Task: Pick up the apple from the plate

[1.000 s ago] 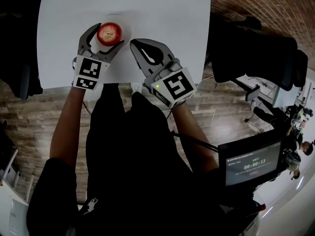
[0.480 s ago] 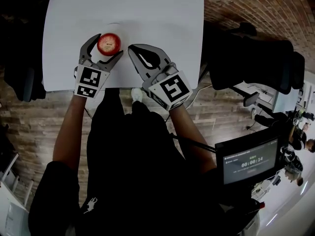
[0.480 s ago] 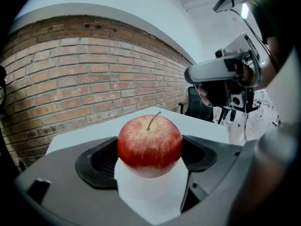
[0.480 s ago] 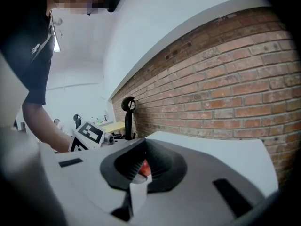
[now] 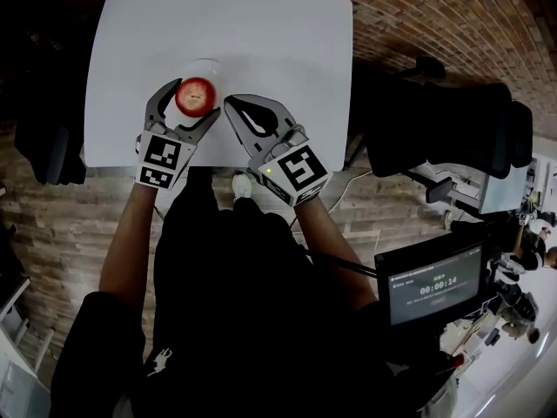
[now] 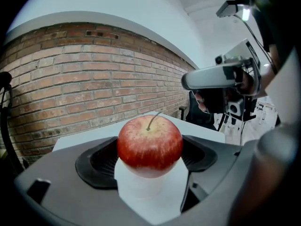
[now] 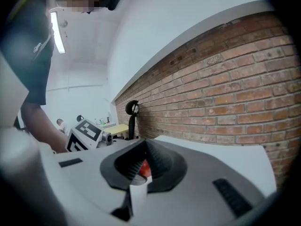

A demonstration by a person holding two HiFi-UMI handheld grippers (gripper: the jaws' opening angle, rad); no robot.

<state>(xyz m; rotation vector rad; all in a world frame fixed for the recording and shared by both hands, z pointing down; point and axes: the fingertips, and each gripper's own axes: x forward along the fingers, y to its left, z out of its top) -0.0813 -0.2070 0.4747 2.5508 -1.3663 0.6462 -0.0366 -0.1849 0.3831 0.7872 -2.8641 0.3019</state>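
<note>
A red apple sits over the near part of a white plate on the white table. My left gripper has a jaw on each side of the apple, and both dark pads press against its flanks. I cannot tell whether the apple is off the plate. My right gripper rests just to the right of it with its jaws together and nothing held. A sliver of the apple shows through its slit.
The table's near edge runs just behind both grippers. Black office chairs stand at the right and another dark chair at the left. A monitor with a timer is at lower right. A brick wall lies beyond the table.
Both grippers keep the same pose around the apple. The view has drifted, so table, plate and grippers sit lower in the picture.
</note>
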